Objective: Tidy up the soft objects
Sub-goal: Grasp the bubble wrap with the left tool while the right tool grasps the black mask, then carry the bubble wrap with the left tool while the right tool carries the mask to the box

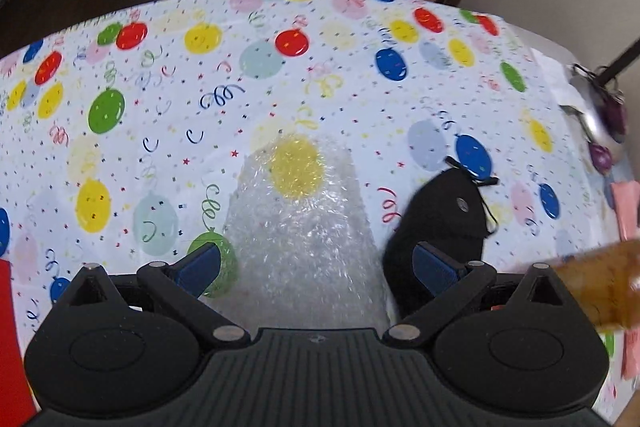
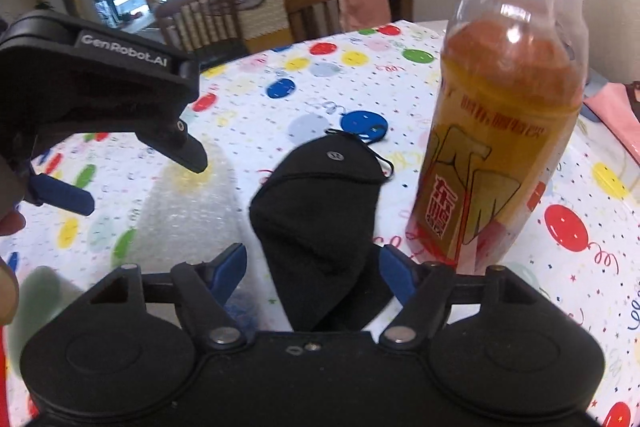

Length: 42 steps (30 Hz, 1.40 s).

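The black mask [image 2: 316,211] lies between the right gripper [image 2: 312,273]'s part-open fingers, extending toward 12 o'clock, ungripped. Only the right view shows the bottle [image 2: 504,131] whole, at 1 o'clock.

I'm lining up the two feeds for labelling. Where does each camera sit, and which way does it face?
Left wrist: on the left gripper, tilted steeply down at the bubble wrap; its blue fingers show.
Right wrist: on the right gripper, angled down across the table at the black face mask and tea bottle; its own fingers, the left gripper and a fingertip show.
Shared: mask, bubble wrap, bottle, balloon tablecloth.
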{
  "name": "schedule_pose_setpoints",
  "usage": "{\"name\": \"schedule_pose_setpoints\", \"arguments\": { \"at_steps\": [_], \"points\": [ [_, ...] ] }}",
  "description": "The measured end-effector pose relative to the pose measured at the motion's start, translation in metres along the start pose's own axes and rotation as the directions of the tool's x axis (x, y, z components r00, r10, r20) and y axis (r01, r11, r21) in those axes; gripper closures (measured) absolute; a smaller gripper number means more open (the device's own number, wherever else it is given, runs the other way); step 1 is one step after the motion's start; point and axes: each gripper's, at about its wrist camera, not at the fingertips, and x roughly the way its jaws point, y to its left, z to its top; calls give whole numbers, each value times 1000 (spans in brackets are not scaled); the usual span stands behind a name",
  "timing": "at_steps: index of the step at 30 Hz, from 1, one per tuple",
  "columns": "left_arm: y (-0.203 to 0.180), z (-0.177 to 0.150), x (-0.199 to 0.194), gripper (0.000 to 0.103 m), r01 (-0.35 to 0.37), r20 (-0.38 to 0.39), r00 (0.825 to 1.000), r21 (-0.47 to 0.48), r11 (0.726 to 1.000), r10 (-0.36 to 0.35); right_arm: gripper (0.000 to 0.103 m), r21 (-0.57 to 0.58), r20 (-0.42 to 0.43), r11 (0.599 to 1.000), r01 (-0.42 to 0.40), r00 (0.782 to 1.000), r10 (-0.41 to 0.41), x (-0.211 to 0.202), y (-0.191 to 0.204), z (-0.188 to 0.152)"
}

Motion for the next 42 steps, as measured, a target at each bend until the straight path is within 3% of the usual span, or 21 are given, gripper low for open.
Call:
{"name": "schedule_pose_setpoints", "arguments": {
  "at_steps": [11,19,22,27,29,34,42],
  "points": [
    [-3,5,47,1,-71,-50,996,-64,995,68,33,-24,-32,997,70,997,-71,22,11,-4],
    [-2,-1,60,6,-83,-59,995,-87,993,78,49,-65,-16,994,83,996,-84,25,13,-7],
    [0,-4,59,17,-87,-44,996,-98,991,83,59,-79,-12,994,69,997,-71,24,14,-7],
    [-2,-6,52,58,-99,-14,995,-91,991,99,76,-98,-1,994,57,998,-58,22,16,-6],
    [-1,-7,49,70,-91,-6,996,-99,991,91,81,-97,1,994,42,999,-42,21,15,-5],
    [1,-11,42,79,-70,10,997,-99,993,71,88,-98,34,995,17,999,-14,10,13,-1],
    [0,-21,13,80,-14,42,999,-80,997,17,90,-93,96,995,-45,994,54,-22,3,7]
  ]
}}
